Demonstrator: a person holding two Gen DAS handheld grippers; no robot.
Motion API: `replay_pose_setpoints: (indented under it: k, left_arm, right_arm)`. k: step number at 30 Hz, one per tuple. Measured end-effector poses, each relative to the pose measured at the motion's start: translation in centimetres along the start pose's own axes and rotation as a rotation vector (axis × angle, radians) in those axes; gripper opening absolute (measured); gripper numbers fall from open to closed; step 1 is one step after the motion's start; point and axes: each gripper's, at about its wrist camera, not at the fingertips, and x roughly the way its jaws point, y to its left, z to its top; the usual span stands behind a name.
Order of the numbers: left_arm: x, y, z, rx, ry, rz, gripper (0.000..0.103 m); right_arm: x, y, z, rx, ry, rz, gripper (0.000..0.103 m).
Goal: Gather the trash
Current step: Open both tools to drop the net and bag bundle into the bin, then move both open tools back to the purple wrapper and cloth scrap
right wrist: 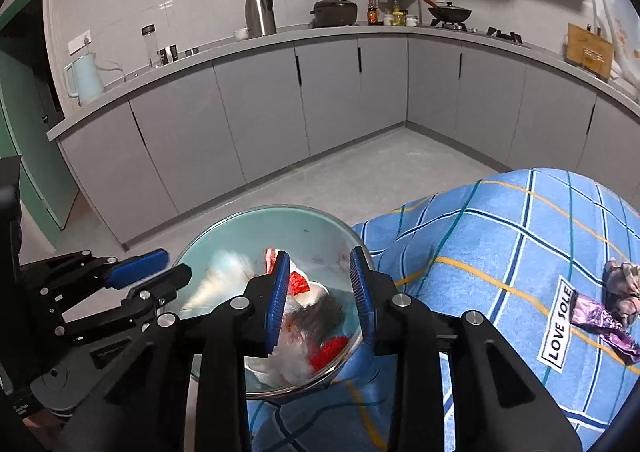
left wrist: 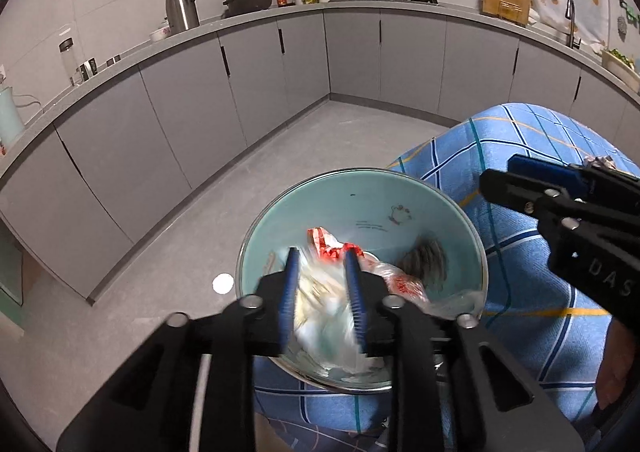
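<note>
Left wrist view: left tool (left wrist: 322,284) released, pads apart over bowl (left wrist: 472,248), blurred white wrapper (left wrist: 320,316) between them, untouched. Bowl sits at bench (left wrist: 520,292) near-left corner, overhanging the edge; a nudge could tip it to the floor.

Right wrist view: right tool (right wrist: 320,294) released above bowl, nothing gripped. Purple wrapper (right wrist: 600,320) and crumpled scrap (right wrist: 624,278) lie at bench right edge, uncollected; risk: overlooked, or knocked off the cloth.

The bowl (right wrist: 224,236) sits at the cloth-covered surface's (right wrist: 500,219) left edge, wrappers (right wrist: 296,364) inside it; two more wrappers (right wrist: 612,304) lie well right of it.
</note>
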Motion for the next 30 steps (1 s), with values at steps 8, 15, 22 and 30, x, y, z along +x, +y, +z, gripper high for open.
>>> replay_pose_setpoints:
  k: [8, 15, 22, 30]
  left_arm:
    - [-0.8, 0.7, 0.2, -0.022, -0.028, 0.035, 0.052]
    - [-1.5, -0.6, 0.7, -0.009, -0.048, 0.022, 0.066]
    - [-1.4, -3.3, 2.1, 0.012, -0.066, -0.005, 0.076]
    - [-1.2, -7.1, 3.3, 0.058, -0.073, -0.037, 0.088]
  right_arm:
    - [-1.2, -1.0, -0.1, 0.024, -0.019, -0.014, 0.039]
    - [-2.4, -2.5, -0.7, 0.043, -0.027, -0.048, 0.042]
    - [-4.0, -5.2, -1.8, 0.087, -0.032, -0.093, 0.044]
    - [-5.7, -8.2, -2.9, 0.126, -0.039, -0.139, 0.05]
